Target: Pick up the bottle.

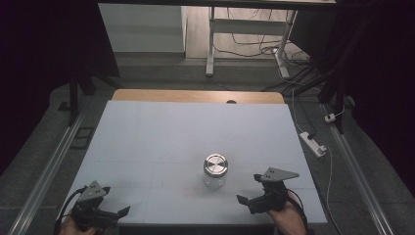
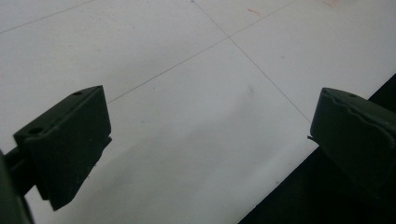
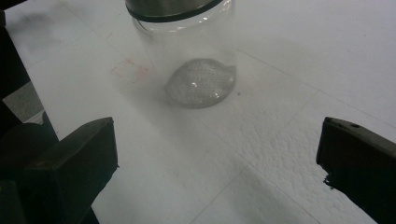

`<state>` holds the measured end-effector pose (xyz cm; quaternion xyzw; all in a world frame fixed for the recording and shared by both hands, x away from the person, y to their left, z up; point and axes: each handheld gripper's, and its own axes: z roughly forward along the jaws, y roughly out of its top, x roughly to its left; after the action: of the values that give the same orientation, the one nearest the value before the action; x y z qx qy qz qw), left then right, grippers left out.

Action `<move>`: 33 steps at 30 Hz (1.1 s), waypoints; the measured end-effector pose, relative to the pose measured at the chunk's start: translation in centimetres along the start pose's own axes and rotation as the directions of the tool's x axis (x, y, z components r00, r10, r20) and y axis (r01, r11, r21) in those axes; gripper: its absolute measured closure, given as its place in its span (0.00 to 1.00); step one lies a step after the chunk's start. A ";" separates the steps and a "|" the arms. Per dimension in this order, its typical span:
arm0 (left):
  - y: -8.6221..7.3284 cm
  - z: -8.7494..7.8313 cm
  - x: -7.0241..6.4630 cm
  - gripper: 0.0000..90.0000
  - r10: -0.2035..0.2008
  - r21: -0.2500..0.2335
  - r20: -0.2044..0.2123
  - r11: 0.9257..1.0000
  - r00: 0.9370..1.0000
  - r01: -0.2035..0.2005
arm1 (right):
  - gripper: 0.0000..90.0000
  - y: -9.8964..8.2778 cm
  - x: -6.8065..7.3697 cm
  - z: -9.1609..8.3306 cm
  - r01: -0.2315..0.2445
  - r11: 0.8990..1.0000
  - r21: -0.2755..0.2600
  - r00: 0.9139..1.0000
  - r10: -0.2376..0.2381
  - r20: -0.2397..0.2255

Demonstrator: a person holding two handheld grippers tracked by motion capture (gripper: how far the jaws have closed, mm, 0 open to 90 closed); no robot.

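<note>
A clear jar [image 1: 215, 171] with a metal lid [image 1: 216, 164] stood upright on the white surface [image 1: 161, 142], a little right of centre and toward the near edge. The right tongs [image 1: 250, 188] sat just right of it, near but apart, jaws spread wide with nothing between them (the hand [image 1: 288, 218] low at the edge). In the right gripper view the jar [image 3: 196, 65] stood ahead of the open jaws, its ribbed base plain through the glass. Over at the near left corner, well apart from the jar, the left tongs [image 1: 117, 200] were spread too, empty. The left gripper view looked between them at bare surface [image 2: 196, 116] and its dark edge.
</note>
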<state>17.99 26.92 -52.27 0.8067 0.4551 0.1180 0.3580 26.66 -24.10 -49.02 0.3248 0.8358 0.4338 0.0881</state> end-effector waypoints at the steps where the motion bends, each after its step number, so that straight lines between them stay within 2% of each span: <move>1: 0.0 0.0 0.0 0.00 0.000 -0.001 0.001 1.000 1.000 0.000 | 0.00 0.2 0.1 0.3 0.006 1.000 0.007 1.000 -0.006 0.002; 11: 0.0 0.0 0.0 0.00 0.002 -0.002 0.004 1.000 1.000 -0.002 | 0.00 1.4 0.4 1.9 0.016 1.000 0.025 1.000 -0.016 -0.003; 27: 0.0 0.0 0.0 0.00 0.007 0.007 0.007 1.000 1.000 -0.007 | 0.00 4.1 1.1 5.3 0.103 0.994 0.041 0.994 -0.102 -0.022; 33: 0.0 0.1 0.0 0.00 0.010 0.007 0.007 1.000 1.000 -0.010 | 0.00 4.6 1.1 6.6 0.116 0.992 0.048 0.993 -0.115 -0.032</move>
<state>18.02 26.86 -52.29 0.8106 0.4504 0.1152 0.3560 30.82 -17.07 -49.28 0.2716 0.8650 0.4115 0.0928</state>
